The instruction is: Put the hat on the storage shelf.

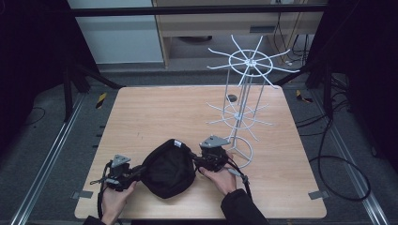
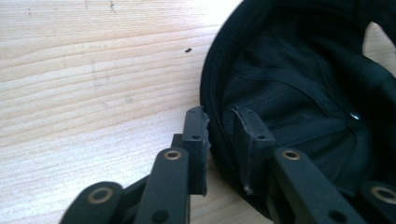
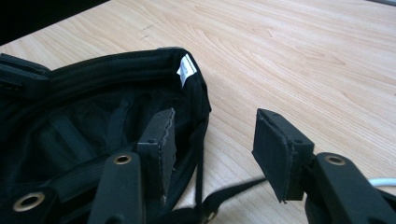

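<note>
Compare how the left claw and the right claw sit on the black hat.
The left claw has its jaws narrow, pinching the black hat's rim; the right claw stands wider, straddling the rim without pressing it. The left claw takes the hat's left edge, the right claw its right edge. Both have one jaw inside the hat.

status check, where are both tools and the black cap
Left tool straddles the rim of the black cap, jaws near the fabric, grip unclear. Right tool open, one jaw inside the opposite rim. Cap upside down on table. White wire rack stands just beyond the right tool.
</note>
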`<move>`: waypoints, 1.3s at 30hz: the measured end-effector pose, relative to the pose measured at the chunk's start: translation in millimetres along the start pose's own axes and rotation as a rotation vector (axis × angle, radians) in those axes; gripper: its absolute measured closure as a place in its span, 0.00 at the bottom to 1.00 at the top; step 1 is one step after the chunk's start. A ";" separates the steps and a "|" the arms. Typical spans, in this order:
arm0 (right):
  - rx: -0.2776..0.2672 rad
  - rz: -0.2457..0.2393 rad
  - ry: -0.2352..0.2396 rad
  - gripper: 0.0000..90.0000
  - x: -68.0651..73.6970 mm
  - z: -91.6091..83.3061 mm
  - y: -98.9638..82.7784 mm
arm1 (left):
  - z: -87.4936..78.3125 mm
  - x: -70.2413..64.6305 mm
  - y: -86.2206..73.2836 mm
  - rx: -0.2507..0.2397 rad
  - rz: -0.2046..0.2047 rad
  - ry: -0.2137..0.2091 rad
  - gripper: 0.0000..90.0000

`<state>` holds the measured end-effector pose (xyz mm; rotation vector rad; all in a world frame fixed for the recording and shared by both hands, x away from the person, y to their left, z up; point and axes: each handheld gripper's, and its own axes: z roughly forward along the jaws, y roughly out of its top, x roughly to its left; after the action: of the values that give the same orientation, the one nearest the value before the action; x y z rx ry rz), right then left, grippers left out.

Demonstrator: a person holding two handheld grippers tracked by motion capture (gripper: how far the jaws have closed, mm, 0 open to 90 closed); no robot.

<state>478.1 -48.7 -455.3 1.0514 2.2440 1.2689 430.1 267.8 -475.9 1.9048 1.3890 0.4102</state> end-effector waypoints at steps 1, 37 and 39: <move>0.005 0.004 -0.001 0.54 -0.1 2.0 -0.1 | 0.9 0.8 0.4 -0.001 -0.003 0.000 0.85; 0.102 0.064 -0.033 0.78 -0.4 19.5 -8.9 | -1.2 -13.7 2.5 -0.005 0.015 -0.104 0.59; 0.106 0.056 -0.023 0.75 -1.4 19.1 -7.8 | 1.4 -13.2 2.9 0.011 0.008 -0.096 0.63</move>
<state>487.4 -41.2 -472.2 1.1685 2.3014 1.1653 428.1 254.7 -472.7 1.9146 1.3238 0.3113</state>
